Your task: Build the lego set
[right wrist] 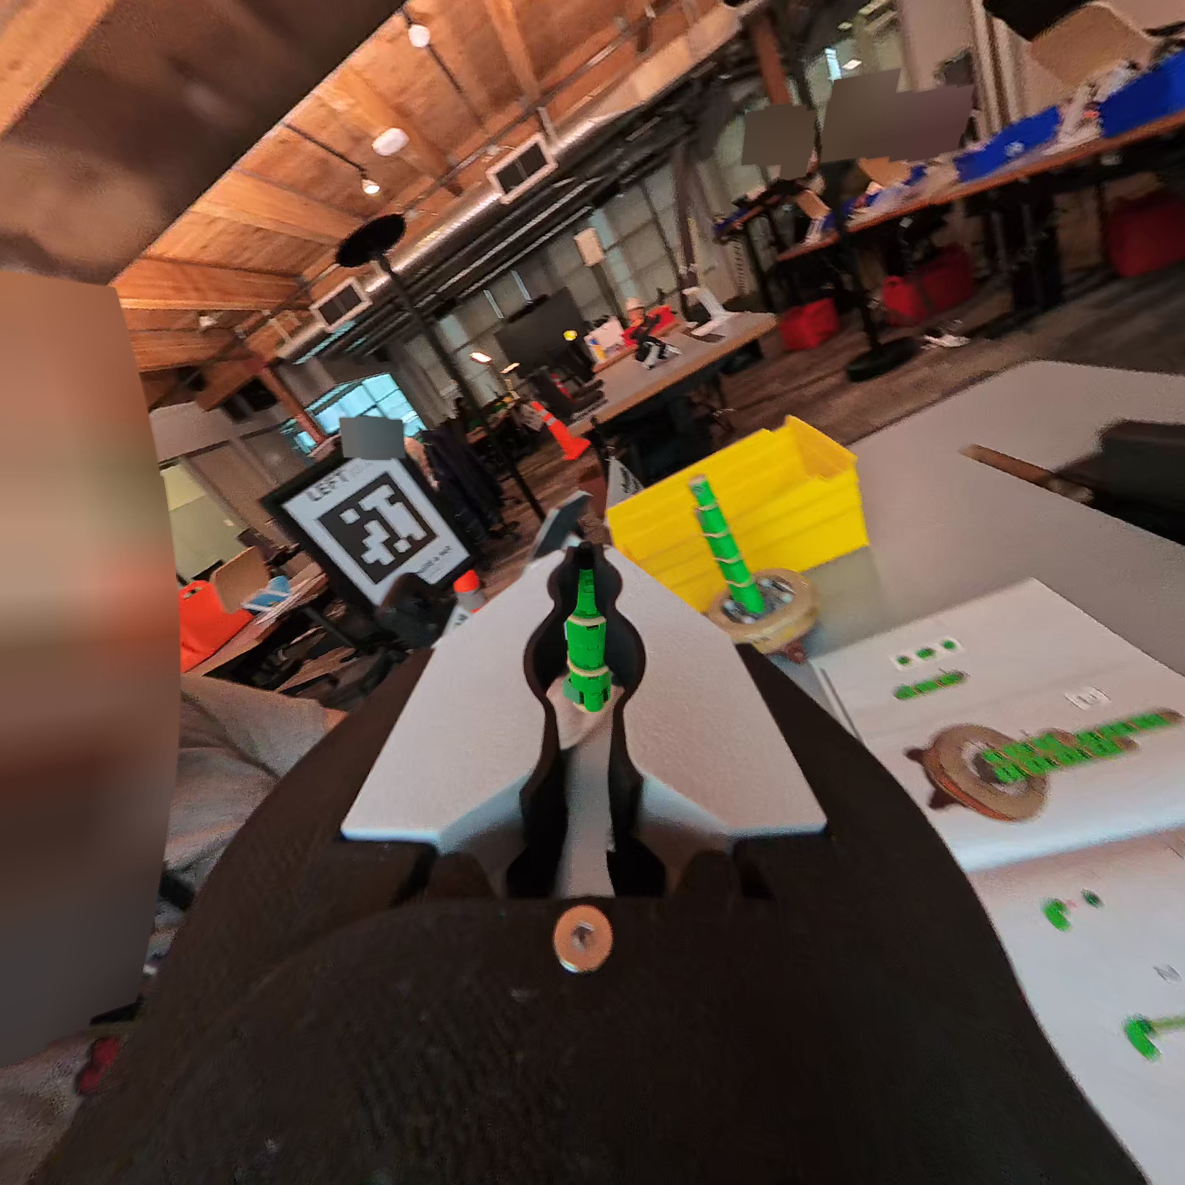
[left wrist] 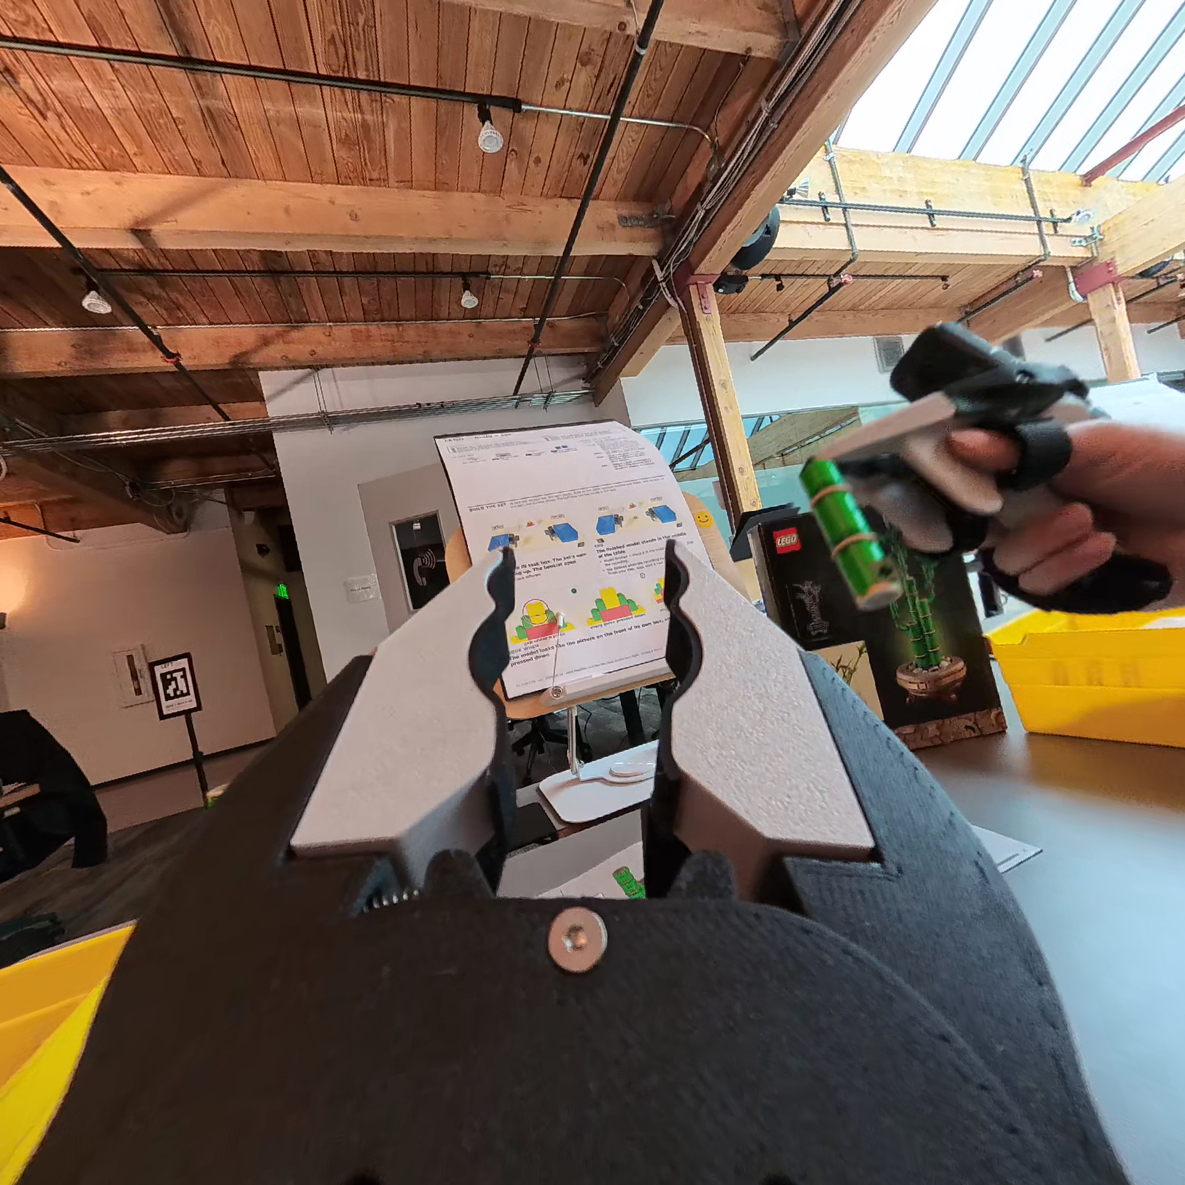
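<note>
Tongs on the left, the left gripper (left wrist: 587, 577), stand wide apart with nothing between them, tilted up toward the instruction sheet (left wrist: 564, 545) on its stand and away from the table. Farther right in that view, the right gripper (left wrist: 853, 506), in a hand (left wrist: 1103, 513), is closed across a short green bamboo segment (left wrist: 846, 532), whose long axis slants down and to the right, crosswise to those fingers.

In the right wrist view the same segment (right wrist: 585, 647) sits pinched in the narrow gap near the tips of the right gripper (right wrist: 585, 564), its length running nearly along the line of sight. Ahead and to the right, on the grey table (right wrist: 962, 513), stands the tan pot base (right wrist: 763, 609) with a taller green stalk (right wrist: 721, 545) rising from it, leaning slightly left, just before a yellow bin (right wrist: 769, 487).

Judging by this, the right gripper is the nearer one. The held segment must turn roughly upright and travel forward and right to reach the pot.
</note>
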A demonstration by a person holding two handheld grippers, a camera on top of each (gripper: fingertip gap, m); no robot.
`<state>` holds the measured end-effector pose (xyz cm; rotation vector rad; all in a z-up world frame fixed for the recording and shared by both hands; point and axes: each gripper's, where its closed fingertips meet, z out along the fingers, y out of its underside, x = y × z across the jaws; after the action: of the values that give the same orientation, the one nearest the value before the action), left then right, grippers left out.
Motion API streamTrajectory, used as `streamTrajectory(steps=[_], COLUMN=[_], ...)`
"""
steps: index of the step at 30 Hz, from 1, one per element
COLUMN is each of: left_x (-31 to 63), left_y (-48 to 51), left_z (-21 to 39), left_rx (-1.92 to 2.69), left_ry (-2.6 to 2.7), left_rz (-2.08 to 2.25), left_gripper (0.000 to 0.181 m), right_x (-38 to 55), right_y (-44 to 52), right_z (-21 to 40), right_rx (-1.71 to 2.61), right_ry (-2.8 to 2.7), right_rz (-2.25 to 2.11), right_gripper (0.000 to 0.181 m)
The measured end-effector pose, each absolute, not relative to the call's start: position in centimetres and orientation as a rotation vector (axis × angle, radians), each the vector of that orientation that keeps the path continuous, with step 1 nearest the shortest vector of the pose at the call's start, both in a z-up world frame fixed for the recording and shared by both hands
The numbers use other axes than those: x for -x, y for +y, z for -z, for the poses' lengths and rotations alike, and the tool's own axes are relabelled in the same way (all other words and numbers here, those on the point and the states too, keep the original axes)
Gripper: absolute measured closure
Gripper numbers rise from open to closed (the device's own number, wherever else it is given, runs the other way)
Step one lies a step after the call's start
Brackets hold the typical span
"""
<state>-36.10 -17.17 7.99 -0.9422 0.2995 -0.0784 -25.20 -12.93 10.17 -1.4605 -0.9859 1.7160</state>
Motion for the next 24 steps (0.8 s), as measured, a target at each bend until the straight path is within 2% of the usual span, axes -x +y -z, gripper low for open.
streamTrajectory(steps=[4,24], left_x=[36.2,36.4], left_y=[-17.1,-16.8], left_z=[-8.0,-8.4], left_rx=[0.945,0.941], left_ry=[0.291,0.269], left_rz=[0.086,0.087], left_gripper=[0.135,0.136], right_x=[24.7,25.3], right_y=[-15.2,-14.2], right_z=[-12.1,-10.7], right_rx=[1.403,1.455], right_ry=[-1.04,-1.037], right_rz=[-1.736,-1.719], right_gripper=[0.179,0.179])
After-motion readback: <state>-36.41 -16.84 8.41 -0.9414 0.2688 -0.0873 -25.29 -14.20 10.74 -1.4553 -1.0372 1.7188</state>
